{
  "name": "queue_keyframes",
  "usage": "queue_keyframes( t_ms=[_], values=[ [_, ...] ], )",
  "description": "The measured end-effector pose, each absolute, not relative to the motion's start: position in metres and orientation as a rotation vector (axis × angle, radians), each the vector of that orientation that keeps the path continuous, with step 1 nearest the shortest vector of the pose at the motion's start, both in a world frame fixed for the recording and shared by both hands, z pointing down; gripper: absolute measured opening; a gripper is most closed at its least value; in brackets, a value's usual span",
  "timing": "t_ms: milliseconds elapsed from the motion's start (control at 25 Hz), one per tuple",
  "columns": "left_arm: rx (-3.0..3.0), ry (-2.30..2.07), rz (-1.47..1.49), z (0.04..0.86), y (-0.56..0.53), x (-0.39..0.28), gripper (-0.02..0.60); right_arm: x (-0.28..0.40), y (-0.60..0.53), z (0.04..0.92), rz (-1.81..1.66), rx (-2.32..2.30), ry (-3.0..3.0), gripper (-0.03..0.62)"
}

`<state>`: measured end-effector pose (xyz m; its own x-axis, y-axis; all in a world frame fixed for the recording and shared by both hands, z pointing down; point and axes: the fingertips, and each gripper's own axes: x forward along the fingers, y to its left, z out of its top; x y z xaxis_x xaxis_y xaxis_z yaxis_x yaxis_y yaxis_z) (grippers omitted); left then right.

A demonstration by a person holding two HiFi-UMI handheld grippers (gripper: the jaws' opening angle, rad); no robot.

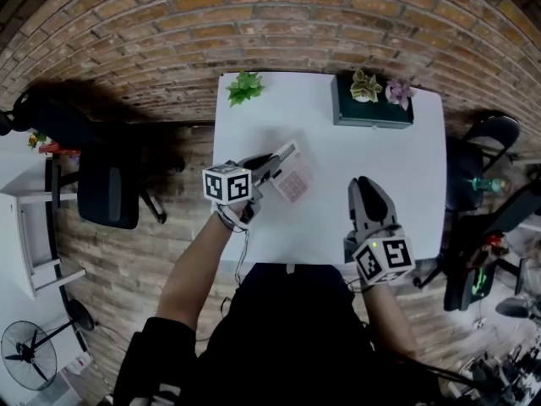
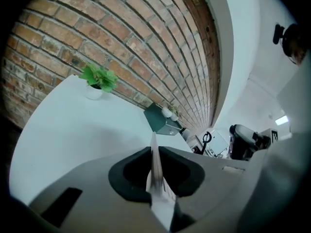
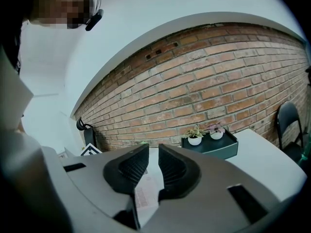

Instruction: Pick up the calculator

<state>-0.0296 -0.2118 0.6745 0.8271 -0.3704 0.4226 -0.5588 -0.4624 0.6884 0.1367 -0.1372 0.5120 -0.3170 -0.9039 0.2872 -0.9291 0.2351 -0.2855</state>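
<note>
My left gripper point(image 1: 279, 161) sits just left of centre in the head view, over the white table point(image 1: 338, 227), and its jaws are clamped on the calculator point(image 1: 296, 180). The calculator's pale, pinkish key face sticks out to the right of the jaws at a slant. In the left gripper view the calculator point(image 2: 156, 178) runs edge-on as a thin pale strip, with the dark pads point(image 2: 133, 171) pressed against it from both sides. I can't tell from any view whether its far end is clear of the tabletop. My right gripper point(image 1: 365, 189) is at the lower right of the table, pointing toward the top of the frame and well apart from the calculator. Its own view shows the jaws point(image 3: 153, 152) with only a narrow gap between them and nothing pinched. Part of the calculator point(image 3: 146, 195) shows through the lower end of that gap. At the far edge of the table a dark green planter box point(image 1: 372, 112) with two small potted plants stands at the upper right. A single little green plant point(image 1: 245, 87) stands at the upper left. A dark office chair point(image 1: 110, 193) stands at the left of the frame, off the table.
</note>
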Motion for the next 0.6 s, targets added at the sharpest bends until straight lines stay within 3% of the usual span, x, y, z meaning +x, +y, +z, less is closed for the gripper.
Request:
queue_keyframes(
  t_ms=[600],
  values=[
    [2.058,-0.773,-0.096,0.566,-0.189,-0.076,0.046,0.121,-0.127,0.48,0.537,1.802,-2.457,0.055]
  ],
)
